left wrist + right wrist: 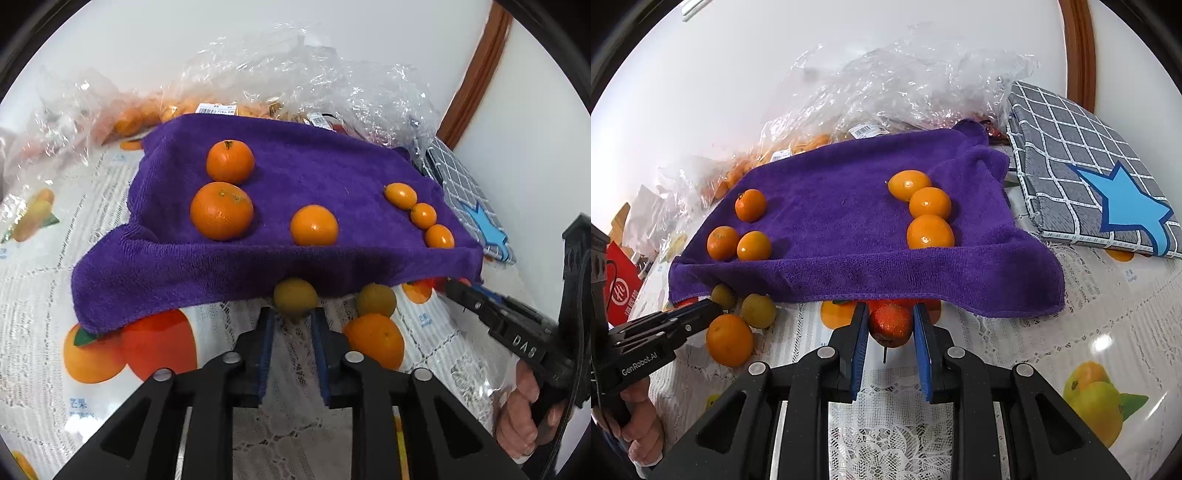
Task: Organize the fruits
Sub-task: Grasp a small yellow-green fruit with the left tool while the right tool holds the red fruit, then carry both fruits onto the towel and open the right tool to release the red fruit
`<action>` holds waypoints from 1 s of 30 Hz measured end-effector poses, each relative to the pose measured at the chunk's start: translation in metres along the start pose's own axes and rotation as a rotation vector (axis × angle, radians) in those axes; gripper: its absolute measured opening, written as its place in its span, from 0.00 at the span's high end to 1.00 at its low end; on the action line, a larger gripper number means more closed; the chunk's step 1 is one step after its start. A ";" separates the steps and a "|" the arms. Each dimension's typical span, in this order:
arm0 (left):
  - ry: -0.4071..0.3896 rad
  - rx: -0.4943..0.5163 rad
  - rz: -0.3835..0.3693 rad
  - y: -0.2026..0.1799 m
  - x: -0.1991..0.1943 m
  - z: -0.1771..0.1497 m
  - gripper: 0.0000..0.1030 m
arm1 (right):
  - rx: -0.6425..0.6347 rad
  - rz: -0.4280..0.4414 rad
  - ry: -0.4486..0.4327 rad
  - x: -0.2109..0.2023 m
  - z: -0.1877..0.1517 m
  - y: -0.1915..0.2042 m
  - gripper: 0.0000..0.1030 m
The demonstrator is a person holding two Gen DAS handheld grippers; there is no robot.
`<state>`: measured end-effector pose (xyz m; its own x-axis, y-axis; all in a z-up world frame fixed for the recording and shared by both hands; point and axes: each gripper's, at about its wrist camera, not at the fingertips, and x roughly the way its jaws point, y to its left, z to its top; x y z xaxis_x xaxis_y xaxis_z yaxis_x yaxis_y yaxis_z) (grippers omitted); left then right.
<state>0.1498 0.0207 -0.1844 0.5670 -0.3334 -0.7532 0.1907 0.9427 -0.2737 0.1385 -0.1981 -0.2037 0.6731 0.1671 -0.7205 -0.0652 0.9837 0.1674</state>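
My right tool is clamped on a small red fruit, its stem pointing down, held just off the near edge of the purple towel. My left tool has its blue pads either side of a yellow-green fruit at the towel's front edge; I cannot tell whether the pads are actually pressing it. Beside it on the table lie a second yellow-green fruit and an orange, touching each other. On the towel, three oranges sit grouped on its left, and three small oval kumquats lie in a touching row on its right. Crumpled clear plastic bags lie behind the towel, and a grey checked cloth is to its right.
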 end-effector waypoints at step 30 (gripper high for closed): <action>-0.048 -0.043 -0.040 0.003 -0.005 0.003 0.76 | 0.001 0.022 -0.070 -0.014 0.000 0.000 0.77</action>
<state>0.1498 0.0258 -0.1797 0.5973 -0.3685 -0.7123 0.1799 0.9271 -0.3288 0.1293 -0.2004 -0.1937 0.7215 0.1838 -0.6676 -0.0801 0.9798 0.1832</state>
